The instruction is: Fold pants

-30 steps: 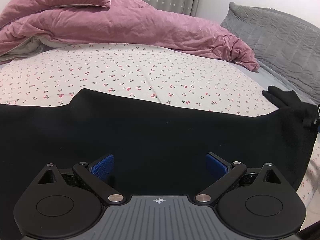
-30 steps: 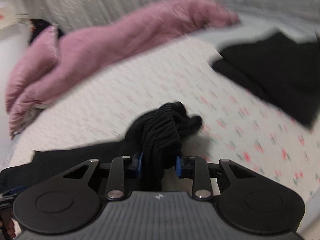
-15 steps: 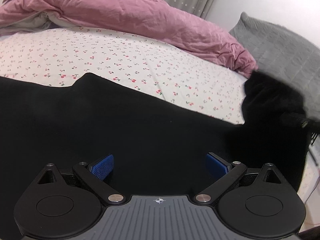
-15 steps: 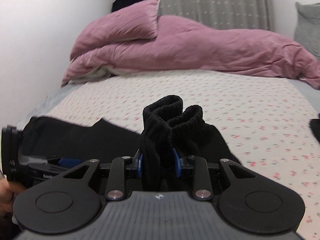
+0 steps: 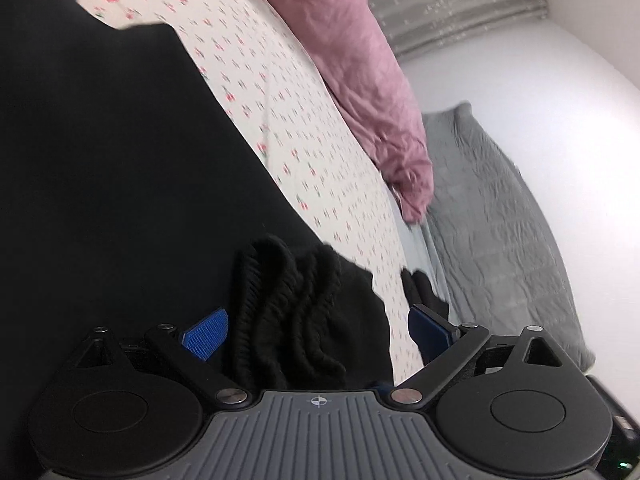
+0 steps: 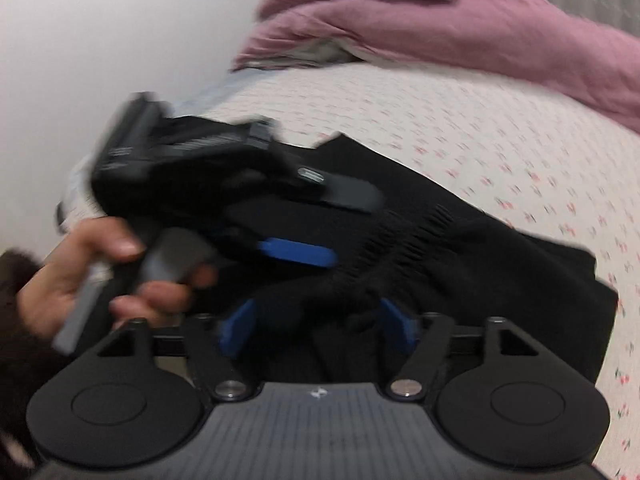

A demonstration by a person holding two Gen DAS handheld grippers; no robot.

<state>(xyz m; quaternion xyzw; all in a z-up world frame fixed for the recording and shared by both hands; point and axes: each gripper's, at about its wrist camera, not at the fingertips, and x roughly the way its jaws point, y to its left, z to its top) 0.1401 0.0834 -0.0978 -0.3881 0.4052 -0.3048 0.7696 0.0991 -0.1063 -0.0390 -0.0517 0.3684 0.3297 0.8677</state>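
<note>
The black ribbed-waist knit pants lay on the cherry-print bed sheet, waistband between the opening right tongs; the wide-open left tongs, empty, seemed placed to take it.

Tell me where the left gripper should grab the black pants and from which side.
Probably the bunched ribbed waistband: it already sits between the open left gripper. Come straight on over the pants; the ridges run along the fingers, so the pads would pinch across them.
</note>
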